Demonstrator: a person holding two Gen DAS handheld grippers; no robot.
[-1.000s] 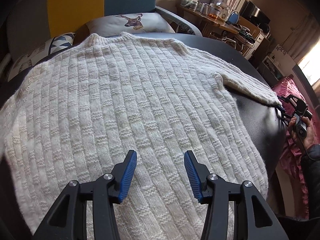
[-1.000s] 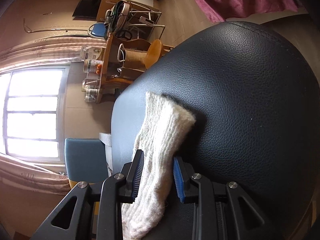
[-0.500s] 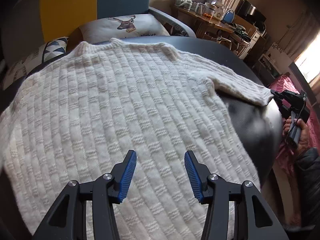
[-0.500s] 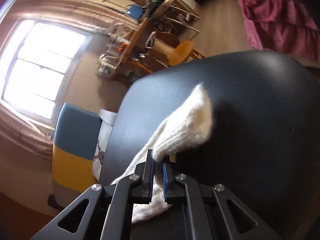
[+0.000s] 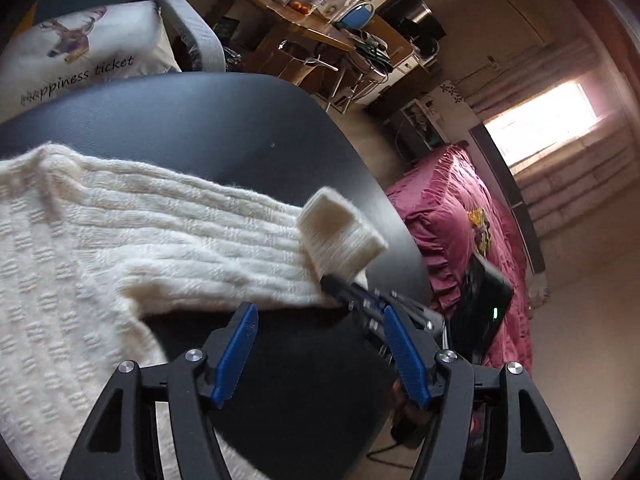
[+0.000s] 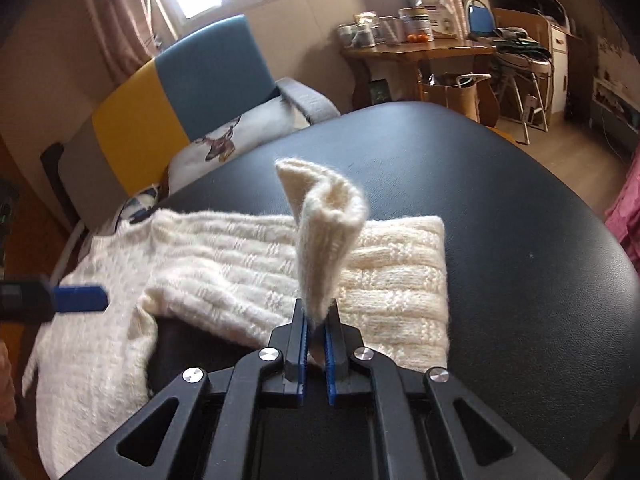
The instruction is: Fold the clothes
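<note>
While gripping the sleeve (image 6: 304,276) cuff, right tool (image 6: 316,334) now lifting and curling it inward over the bench (image 6: 520,240) — starting the sleeve fold; left tool (image 5: 320,352) hovering open.

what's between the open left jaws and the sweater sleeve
Only bare black table top, seen in the left wrist view; the left gripper hangs open short of the sleeve.
</note>
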